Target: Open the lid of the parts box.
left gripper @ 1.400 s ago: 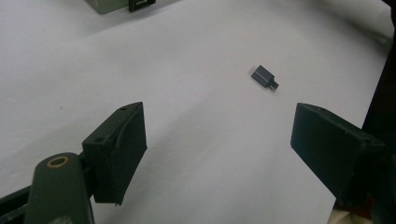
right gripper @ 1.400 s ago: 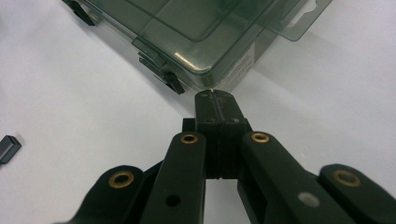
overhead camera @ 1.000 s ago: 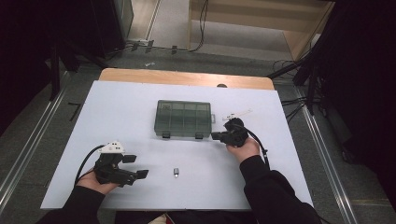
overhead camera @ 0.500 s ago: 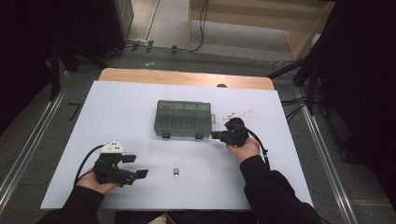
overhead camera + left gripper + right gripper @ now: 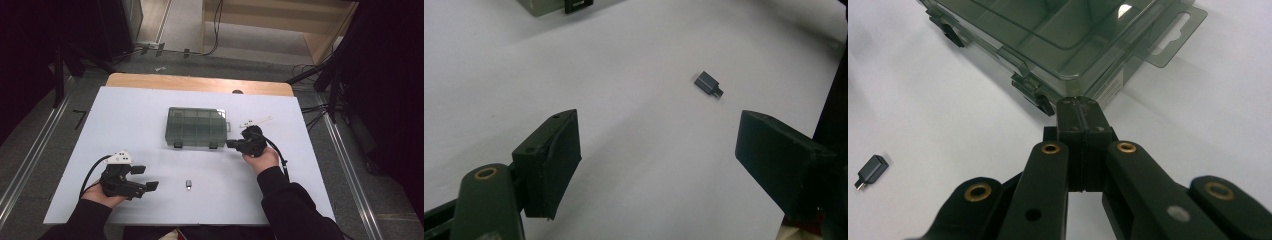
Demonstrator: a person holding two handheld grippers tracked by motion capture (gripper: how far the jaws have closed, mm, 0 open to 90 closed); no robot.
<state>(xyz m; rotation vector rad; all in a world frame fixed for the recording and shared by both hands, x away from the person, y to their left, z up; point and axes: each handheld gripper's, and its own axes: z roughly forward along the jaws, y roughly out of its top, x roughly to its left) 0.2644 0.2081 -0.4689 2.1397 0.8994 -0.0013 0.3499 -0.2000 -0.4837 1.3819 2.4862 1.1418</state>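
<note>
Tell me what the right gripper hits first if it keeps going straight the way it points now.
Most likely the near corner of the smoky plastic organizer box. The right gripper, shut, aims at that corner by its front latch; whether they already touch is unclear.

No readable text

The clear organiser box carries a pale sticker on its near corner, but its print is too blurred to make out.
</note>
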